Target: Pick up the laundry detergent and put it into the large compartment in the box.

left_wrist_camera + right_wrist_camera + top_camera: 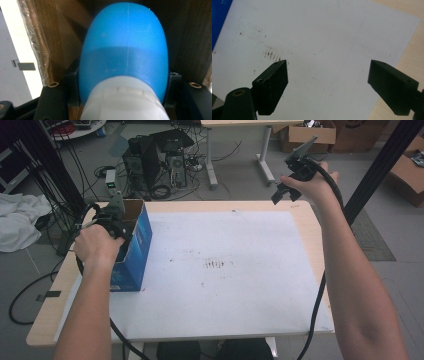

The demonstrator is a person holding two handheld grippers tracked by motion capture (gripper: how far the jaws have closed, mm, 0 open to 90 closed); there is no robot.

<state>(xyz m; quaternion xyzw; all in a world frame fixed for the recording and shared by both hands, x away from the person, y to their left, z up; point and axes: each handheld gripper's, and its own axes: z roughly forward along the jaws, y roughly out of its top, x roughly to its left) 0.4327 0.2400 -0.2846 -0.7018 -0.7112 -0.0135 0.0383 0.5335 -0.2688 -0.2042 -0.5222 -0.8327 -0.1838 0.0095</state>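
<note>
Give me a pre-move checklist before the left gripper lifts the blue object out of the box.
1. Left gripper shut on the smooth blue rounded object with white base: ok.
2. Grip centred, jaws on both flanks: ok.
3. Open blue cardboard box standing upright on the table: ok.
4. Right gripper open and empty, raised away from the box: ok.
5. White sheet on the table free for set-down: ok.
6. Object's clearance from box walls: cannot tell.
</note>
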